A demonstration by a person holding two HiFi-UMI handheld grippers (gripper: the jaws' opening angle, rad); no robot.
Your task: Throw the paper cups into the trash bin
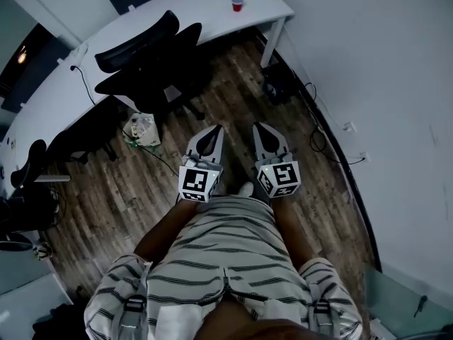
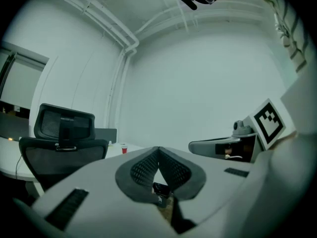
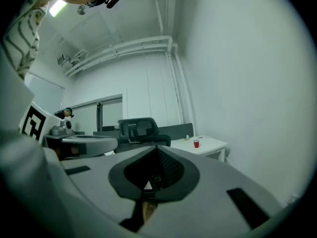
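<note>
A red paper cup point(image 1: 237, 4) stands on the white desk point(image 1: 212, 20) far ahead, near its right end. The same cup shows small in the left gripper view point(image 2: 124, 149) and in the right gripper view point(image 3: 196, 143). My left gripper point(image 1: 210, 134) and right gripper point(image 1: 263, 132) are held side by side at waist height, pointing level toward the desk, far from the cup. Each has its jaws meeting at the tips with nothing between them, as the left gripper point(image 2: 158, 148) and right gripper point(image 3: 158, 147) show in their own views. A small bin with a clear liner point(image 1: 141, 129) sits on the floor ahead left.
Two black office chairs point(image 1: 152, 55) stand between me and the desk. Cables and a dark box point(image 1: 279, 83) lie by the desk leg along the right wall point(image 1: 396, 83). The floor is wood plank point(image 1: 233, 98). More chairs point(image 1: 28, 168) stand at the left.
</note>
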